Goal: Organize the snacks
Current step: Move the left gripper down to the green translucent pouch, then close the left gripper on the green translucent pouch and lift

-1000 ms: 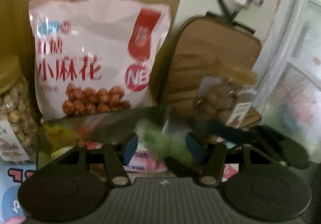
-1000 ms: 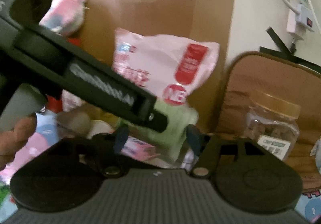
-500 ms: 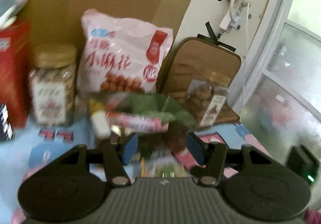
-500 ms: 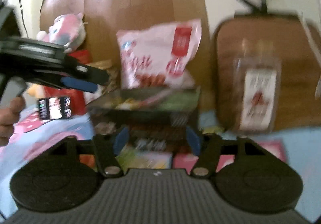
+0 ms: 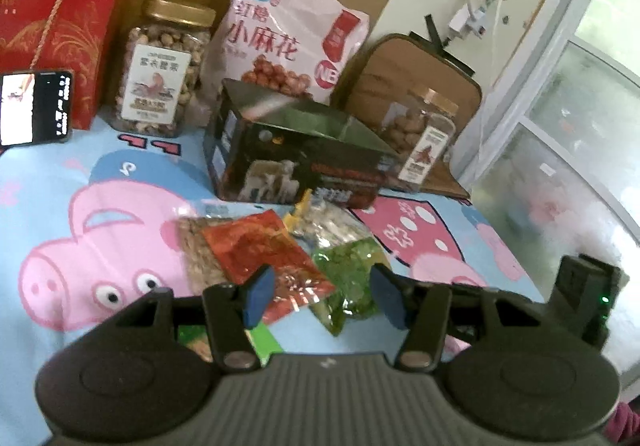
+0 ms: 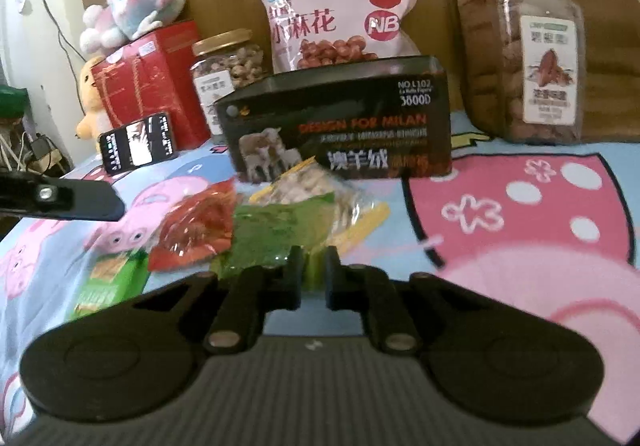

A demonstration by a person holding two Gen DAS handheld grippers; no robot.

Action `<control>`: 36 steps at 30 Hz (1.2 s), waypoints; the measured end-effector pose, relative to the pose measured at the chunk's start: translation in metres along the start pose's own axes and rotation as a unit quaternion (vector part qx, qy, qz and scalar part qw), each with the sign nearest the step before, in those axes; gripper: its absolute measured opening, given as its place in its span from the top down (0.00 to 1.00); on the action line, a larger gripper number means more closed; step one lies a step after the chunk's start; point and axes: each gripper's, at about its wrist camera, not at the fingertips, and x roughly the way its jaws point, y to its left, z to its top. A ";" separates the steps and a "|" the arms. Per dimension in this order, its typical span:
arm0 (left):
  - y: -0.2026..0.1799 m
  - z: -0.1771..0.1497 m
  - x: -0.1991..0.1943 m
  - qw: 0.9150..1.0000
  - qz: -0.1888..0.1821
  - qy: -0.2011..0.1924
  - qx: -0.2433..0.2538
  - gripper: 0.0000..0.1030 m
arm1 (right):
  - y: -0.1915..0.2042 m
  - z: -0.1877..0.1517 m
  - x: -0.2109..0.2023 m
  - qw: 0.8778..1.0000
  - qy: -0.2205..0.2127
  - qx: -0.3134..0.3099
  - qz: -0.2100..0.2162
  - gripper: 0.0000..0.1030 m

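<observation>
Several small snack packets lie on the cartoon-pig cloth in front of a black box [image 5: 304,162] [image 6: 340,126] whose top is open. Among them are a red packet [image 5: 260,246] [image 6: 196,226], a green packet [image 5: 348,270] [image 6: 272,234] and a pale nut packet [image 5: 328,226] [image 6: 308,186]. My left gripper [image 5: 325,298] hovers open over the near ends of the red and green packets. My right gripper [image 6: 314,274] is shut on the green packet's near edge, and green shows in the narrow slit between its jaws. One left finger [image 6: 60,202] shows at the left of the right wrist view.
Along the back stand a red gift box [image 5: 52,18], a nut jar [image 5: 160,70], a large pink snack bag [image 5: 288,34] and a second jar [image 5: 420,134] against a brown cushion [image 6: 472,46]. A phone [image 5: 34,106] leans on the red box. A plush toy [image 6: 136,2] sits on top.
Both grippers have drawn back from the black box and dipped toward the loose packets. The right jaws went from wide apart to shut at the green packet. The left finger swung out to the left.
</observation>
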 end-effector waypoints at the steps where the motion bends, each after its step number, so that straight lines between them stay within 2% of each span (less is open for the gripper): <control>1: -0.002 -0.002 0.000 1.000 -0.005 0.001 0.001 0.49 | -0.001 -0.003 -0.007 1.000 -0.003 0.007 0.003 0.88; 7: -0.026 -0.016 0.013 0.999 -0.036 0.026 0.018 0.49 | -0.016 -0.023 -0.052 0.999 -0.021 0.021 -0.028 0.88; 10: -0.039 -0.026 0.028 0.997 -0.050 0.051 0.027 0.44 | -0.022 -0.034 -0.065 0.998 -0.019 0.028 -0.044 0.87; 13: -0.051 -0.035 0.045 0.995 -0.057 0.074 0.034 0.37 | -0.028 -0.043 -0.074 0.998 -0.024 0.045 -0.032 0.87; 15: -0.056 -0.038 0.056 0.994 -0.057 0.088 0.033 0.28 | -0.025 -0.045 -0.076 0.999 -0.030 0.035 -0.027 0.87; 17: -0.059 -0.042 0.067 0.992 -0.062 0.103 0.027 0.29 | -0.023 -0.046 -0.072 0.999 -0.019 0.025 -0.020 0.84; 19: -0.063 -0.048 0.071 0.993 -0.064 0.100 0.030 0.30 | -0.024 -0.049 -0.067 0.999 -0.011 0.028 -0.012 0.81; 20: -0.067 -0.050 0.072 0.992 -0.062 0.098 0.038 0.32 | -0.024 -0.050 -0.068 1.000 -0.014 0.023 -0.009 0.79; 21: -0.069 -0.051 0.072 0.993 -0.058 0.096 0.043 0.35 | -0.022 -0.050 -0.069 1.000 -0.012 0.014 -0.004 0.73; 22: -0.070 -0.052 0.072 0.993 -0.054 0.094 0.046 0.38 | -0.020 -0.051 -0.070 1.000 -0.010 0.003 0.006 0.60; 24: -0.070 -0.053 0.070 0.994 -0.040 0.090 0.052 0.51 | -0.009 -0.053 -0.071 0.999 -0.007 -0.034 0.010 0.48; 25: -0.068 -0.052 0.069 0.994 -0.040 0.091 0.048 0.54 | -0.003 -0.055 -0.070 0.998 -0.006 -0.057 0.001 0.46; 26: -0.066 -0.051 0.070 0.993 -0.047 0.097 0.041 0.65 | 0.004 -0.057 -0.069 0.997 -0.005 -0.080 -0.009 0.45; 28: -0.063 -0.050 0.069 0.994 -0.045 0.097 0.031 0.68 | 0.012 -0.059 -0.066 0.994 0.000 -0.109 -0.017 0.41; 30: -0.065 -0.050 0.067 0.994 -0.042 0.091 0.036 0.70 | 0.015 -0.059 -0.064 0.992 0.001 -0.125 -0.027 0.41; 33: -0.072 -0.047 0.059 0.995 -0.044 0.071 0.056 0.76 | 0.011 -0.057 -0.062 0.993 -0.002 -0.116 -0.025 0.42; 36: -0.076 -0.036 0.050 0.995 -0.055 0.050 0.065 0.84 | 0.012 -0.054 -0.059 0.994 -0.010 -0.109 -0.017 0.59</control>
